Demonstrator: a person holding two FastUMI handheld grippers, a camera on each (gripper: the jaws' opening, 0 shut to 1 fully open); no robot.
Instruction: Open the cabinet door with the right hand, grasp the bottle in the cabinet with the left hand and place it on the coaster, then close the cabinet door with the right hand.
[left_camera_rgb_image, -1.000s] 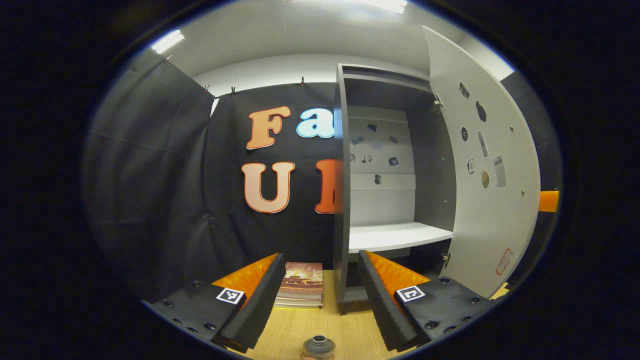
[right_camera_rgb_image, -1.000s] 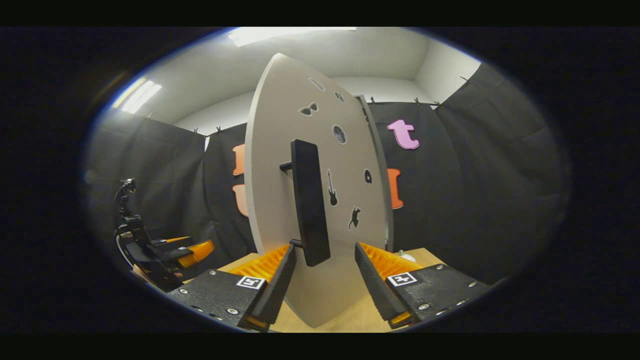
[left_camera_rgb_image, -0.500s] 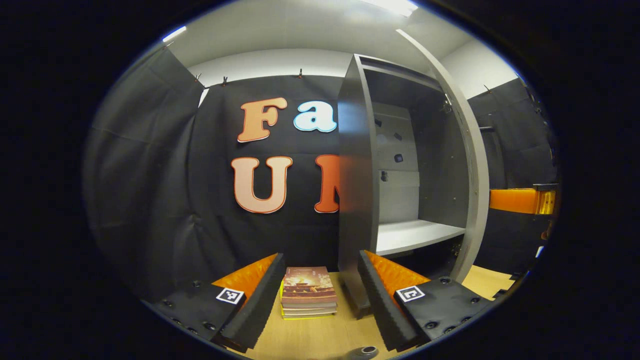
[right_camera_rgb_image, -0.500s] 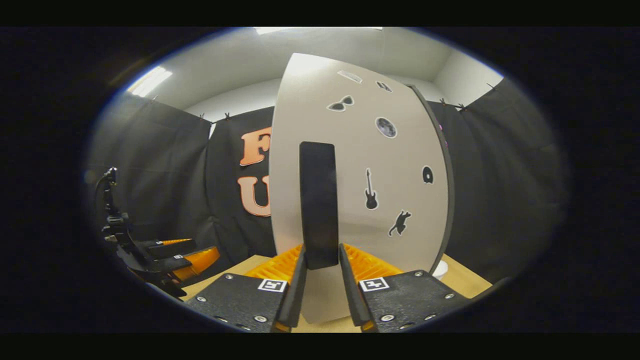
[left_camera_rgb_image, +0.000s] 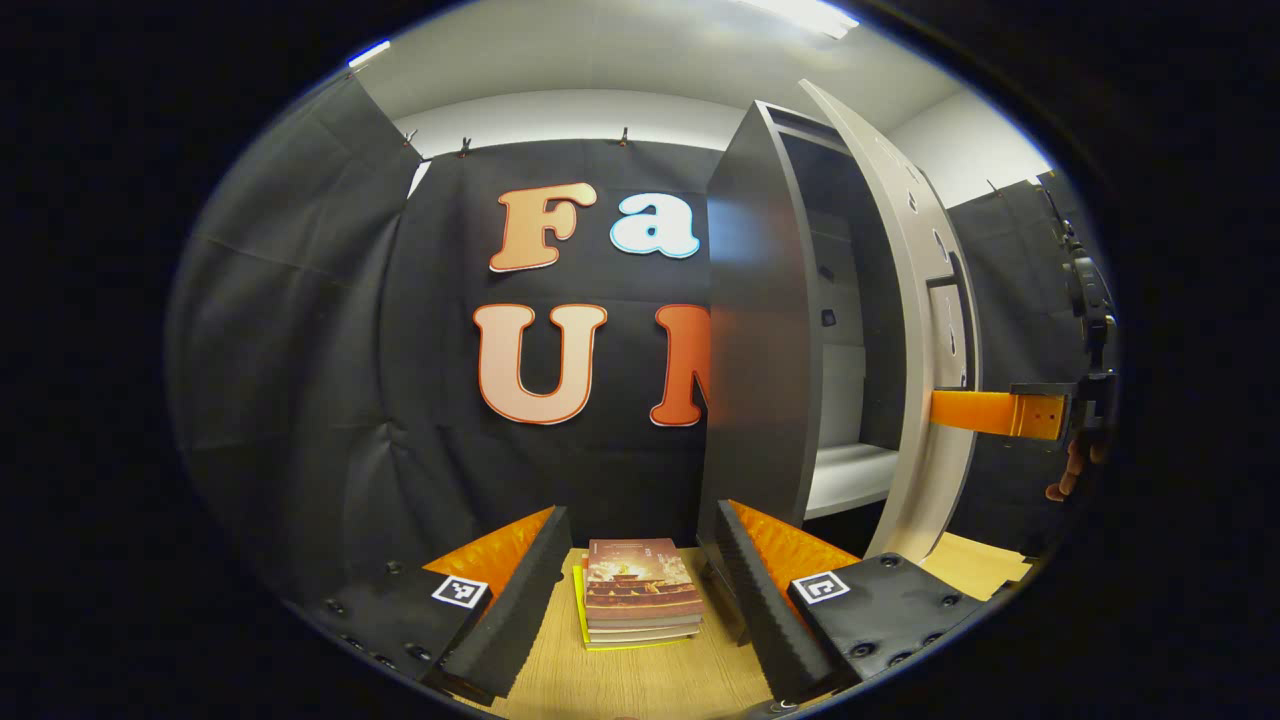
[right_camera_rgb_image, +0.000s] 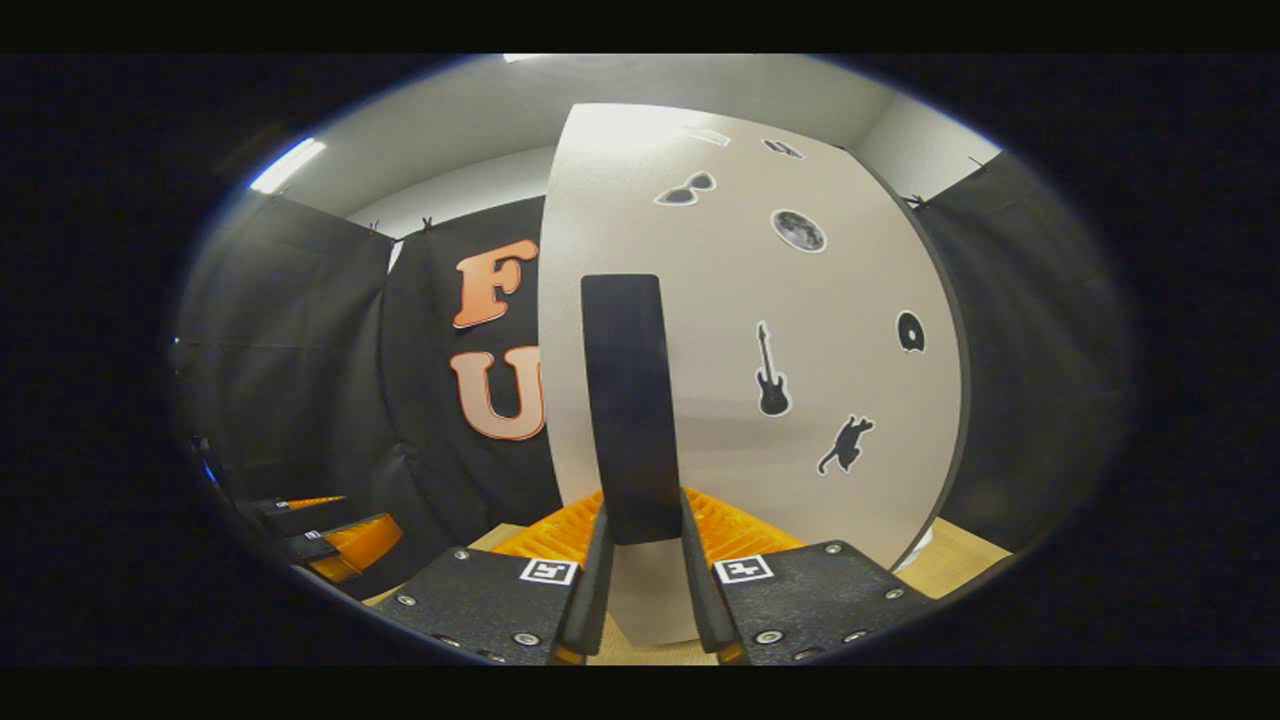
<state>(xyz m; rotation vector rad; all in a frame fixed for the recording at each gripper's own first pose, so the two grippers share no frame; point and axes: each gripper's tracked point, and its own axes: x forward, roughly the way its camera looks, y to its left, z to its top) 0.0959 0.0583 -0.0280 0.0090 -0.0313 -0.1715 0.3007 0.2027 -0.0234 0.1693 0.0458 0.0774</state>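
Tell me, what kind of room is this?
Probably a recording booth set up like a bit of a home: black cloth walls clipped up all round, a wooden table with a stack of books, and a small cabinet whose door carries stickers.
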